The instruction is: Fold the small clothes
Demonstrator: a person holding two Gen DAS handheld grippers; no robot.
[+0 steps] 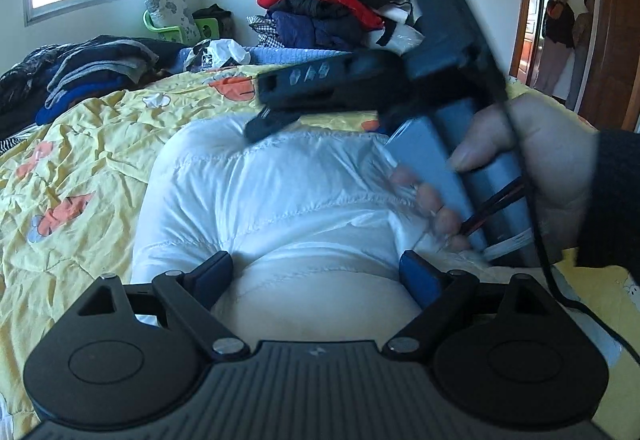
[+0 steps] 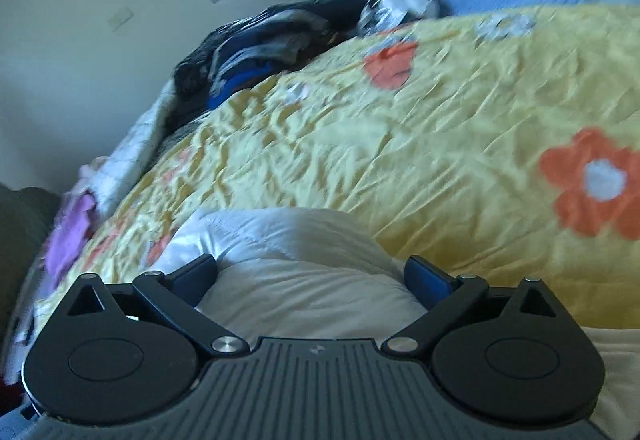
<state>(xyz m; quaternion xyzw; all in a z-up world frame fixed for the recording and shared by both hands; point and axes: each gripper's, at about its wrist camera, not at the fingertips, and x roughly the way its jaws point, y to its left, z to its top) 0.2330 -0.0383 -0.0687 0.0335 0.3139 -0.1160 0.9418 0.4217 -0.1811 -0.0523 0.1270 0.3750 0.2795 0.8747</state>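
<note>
A white quilted puffy garment lies on the yellow flowered quilt. My left gripper stands open low over its near end, and a bulge of the fabric rises between the blue pads without being pinched. In the left wrist view a hand holds my right gripper above the garment's far right part, blurred, pointing left. In the right wrist view my right gripper is open too, with the white garment bulging between its fingers and nothing clamped.
A tall heap of black, red and navy clothes stands at the back of the bed. Dark folded clothes lie at the far left. Two people stand in the doorway at right. A purple cloth hangs at the bed's left edge.
</note>
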